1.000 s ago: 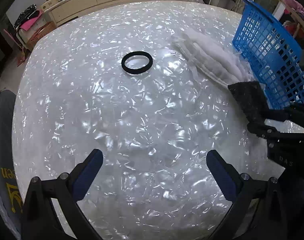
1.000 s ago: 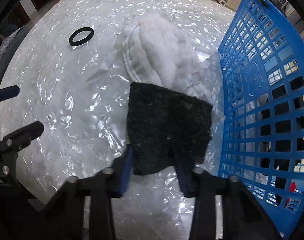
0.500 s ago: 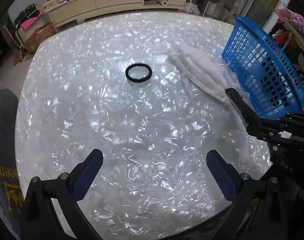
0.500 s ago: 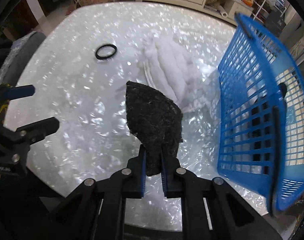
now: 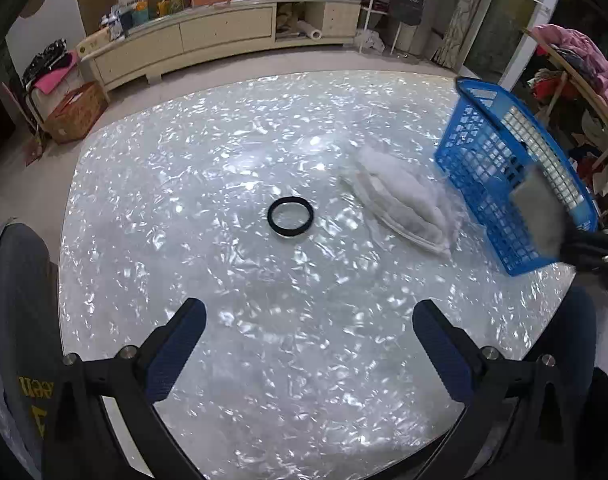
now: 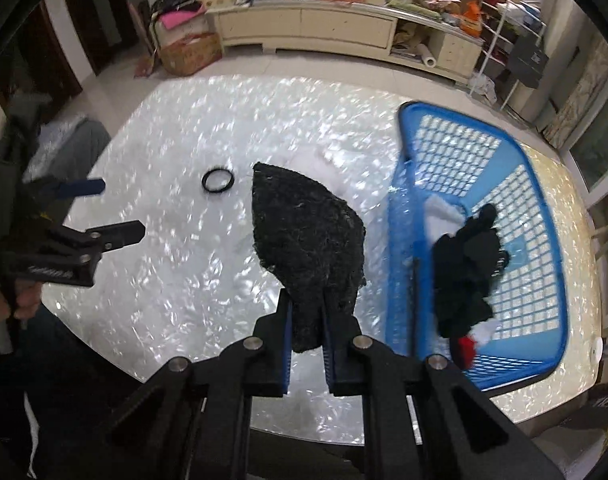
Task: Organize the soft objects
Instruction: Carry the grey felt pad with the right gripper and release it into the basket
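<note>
Left wrist view: left gripper (image 5: pixel 308 344) jaws spread wide, nothing between them, hanging above the pearly counter (image 5: pixel 239 152). Black ring (image 5: pixel 290 216) lies flat ahead of it, near mid-counter; white padded cloth (image 5: pixel 400 210) lies beyond to the right, long axis running away-left to near-right, its near end just beside the blue basket (image 5: pixel 504 184). At the right edge a blurred grey-dark patch in front of the basket wall is probably the held cloth, too smeared to be sure. Right wrist view: right gripper (image 6: pixel 307 322) has just been closing and is now clamped on the dark fuzzy cloth (image 6: pixel 308 236), pinching its narrow bottom end; the cloth fans upward and wider from the pads, clear of the counter. Blue basket sits right of the cloth, its near wall just beside it, open top facing up; dark clothing (image 6: pixel 466 268) with white and red bits is already inside. Left gripper shows at the left edge, well apart. Key relation: basket opening lies to the right of the held cloth, so the right hand is the nearer; likely next a carry rightward over the rim, then release.
</note>
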### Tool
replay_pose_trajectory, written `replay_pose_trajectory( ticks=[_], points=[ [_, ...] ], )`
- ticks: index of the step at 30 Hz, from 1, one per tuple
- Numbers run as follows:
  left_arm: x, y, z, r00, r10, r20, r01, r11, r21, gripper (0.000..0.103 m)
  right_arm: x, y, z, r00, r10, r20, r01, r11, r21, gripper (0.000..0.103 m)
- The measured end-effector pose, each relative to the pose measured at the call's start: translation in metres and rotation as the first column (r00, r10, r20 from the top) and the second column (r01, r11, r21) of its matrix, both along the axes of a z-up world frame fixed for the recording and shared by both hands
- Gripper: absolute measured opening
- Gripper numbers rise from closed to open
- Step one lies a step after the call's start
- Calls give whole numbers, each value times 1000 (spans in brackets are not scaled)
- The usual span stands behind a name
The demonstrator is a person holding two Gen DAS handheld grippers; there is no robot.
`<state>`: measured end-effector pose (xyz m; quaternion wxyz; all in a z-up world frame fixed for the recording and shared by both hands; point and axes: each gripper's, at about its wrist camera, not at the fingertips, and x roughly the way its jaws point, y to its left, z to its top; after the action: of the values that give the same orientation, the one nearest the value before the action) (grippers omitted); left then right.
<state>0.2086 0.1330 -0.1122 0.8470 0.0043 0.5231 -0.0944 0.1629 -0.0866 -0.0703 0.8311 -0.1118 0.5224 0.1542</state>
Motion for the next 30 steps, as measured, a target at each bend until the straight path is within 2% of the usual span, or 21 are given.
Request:
replay_pose_trajectory(
  ticks=[5, 10, 18, 21, 26, 30],
  points=[
    [21, 6, -5, 1000, 2, -7, -2, 1000, -24, 103, 8, -29, 27, 998, -47, 51, 48, 999, -7, 12],
    [42, 2, -15, 1000, -5, -21, 5, 1000, -26, 103, 22, -55, 39, 991, -91, 93, 95, 995, -40, 12],
    [71, -12, -31, 997, -63, -34, 61, 997, -48, 101, 44, -88, 27, 986, -147, 82, 153, 985, -77, 12],
    [84, -19, -43, 996, -74, -55, 72, 997, -36, 89, 50, -96, 24, 985, -155, 71, 161, 984, -79, 12],
    [101, -29, -68, 991, -83, -104, 87, 996, 28, 78, 56, -102, 18, 984, -169, 50, 172, 982, -77, 12],
    [109, -35, -82, 986, -102, -128, 109, 993, 49, 63, 61, -106, 14, 984, -175, 37, 177, 981, -76, 12]
  ],
)
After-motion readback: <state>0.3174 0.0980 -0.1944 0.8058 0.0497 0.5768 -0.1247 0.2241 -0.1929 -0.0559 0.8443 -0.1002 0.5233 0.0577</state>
